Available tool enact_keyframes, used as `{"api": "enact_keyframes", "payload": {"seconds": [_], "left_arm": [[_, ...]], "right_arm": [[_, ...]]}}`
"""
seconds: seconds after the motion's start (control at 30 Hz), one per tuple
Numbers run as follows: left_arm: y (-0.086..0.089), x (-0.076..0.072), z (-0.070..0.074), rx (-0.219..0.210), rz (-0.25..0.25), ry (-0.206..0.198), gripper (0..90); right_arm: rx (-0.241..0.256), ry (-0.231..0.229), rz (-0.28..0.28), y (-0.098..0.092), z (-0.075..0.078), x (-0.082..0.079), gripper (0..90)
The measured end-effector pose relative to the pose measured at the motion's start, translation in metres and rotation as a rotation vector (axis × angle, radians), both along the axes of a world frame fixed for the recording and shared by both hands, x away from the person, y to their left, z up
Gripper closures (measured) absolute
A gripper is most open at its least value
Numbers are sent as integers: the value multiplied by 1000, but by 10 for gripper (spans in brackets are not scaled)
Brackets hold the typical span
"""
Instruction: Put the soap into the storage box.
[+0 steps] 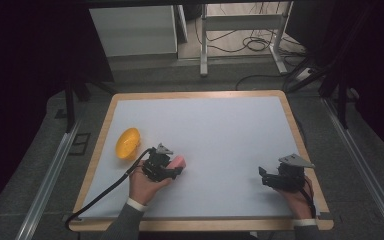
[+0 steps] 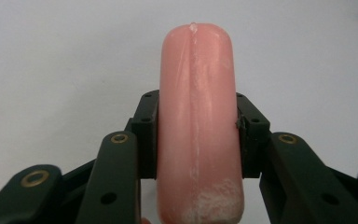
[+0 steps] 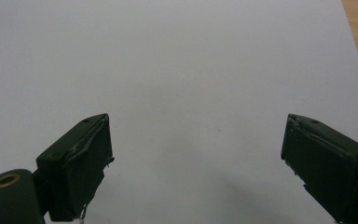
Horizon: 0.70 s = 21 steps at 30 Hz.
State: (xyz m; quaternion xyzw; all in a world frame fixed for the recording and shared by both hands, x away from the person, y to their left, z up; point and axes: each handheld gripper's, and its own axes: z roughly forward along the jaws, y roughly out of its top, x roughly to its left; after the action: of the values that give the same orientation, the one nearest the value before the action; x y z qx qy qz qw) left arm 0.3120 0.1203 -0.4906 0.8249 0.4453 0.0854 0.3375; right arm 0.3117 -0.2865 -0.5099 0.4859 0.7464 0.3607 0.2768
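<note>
Between the jaws of the left gripper (image 2: 196, 140) a pink sausage (image 2: 198, 126) is sitting, clamped from both sides. The right gripper (image 3: 196, 163) is holding its jaws wide apart over the white table (image 3: 191, 70).

The table (image 1: 200, 94) has a light wooden rim and a white top sheet covering nearly all of its surface. A yellow bowl (image 1: 127, 143) lies tilted on its side near the left edge, partly over the wooden rim.

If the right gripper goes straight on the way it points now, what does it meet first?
Probably nothing: ahead of the open right gripper lies bare white table. The left gripper, holding the pink sausage, seems off that line.
</note>
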Motion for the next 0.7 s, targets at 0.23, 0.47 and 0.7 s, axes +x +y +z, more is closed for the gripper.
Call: {"api": "enact_keyframes", "payload": {"seconds": [0.23, 0.47, 0.7], "left_arm": [[8, -2, 7, -10, 12, -20, 599], [16, -2, 10, -28, 20, -34, 599], [21, -4, 15, -34, 37, -53, 599]], "right_arm": [[-3, 1, -2, 0, 0, 0, 85], [-3, 3, -1, 0, 0, 0, 84], [-3, 2, -4, 0, -1, 0, 84]]}}
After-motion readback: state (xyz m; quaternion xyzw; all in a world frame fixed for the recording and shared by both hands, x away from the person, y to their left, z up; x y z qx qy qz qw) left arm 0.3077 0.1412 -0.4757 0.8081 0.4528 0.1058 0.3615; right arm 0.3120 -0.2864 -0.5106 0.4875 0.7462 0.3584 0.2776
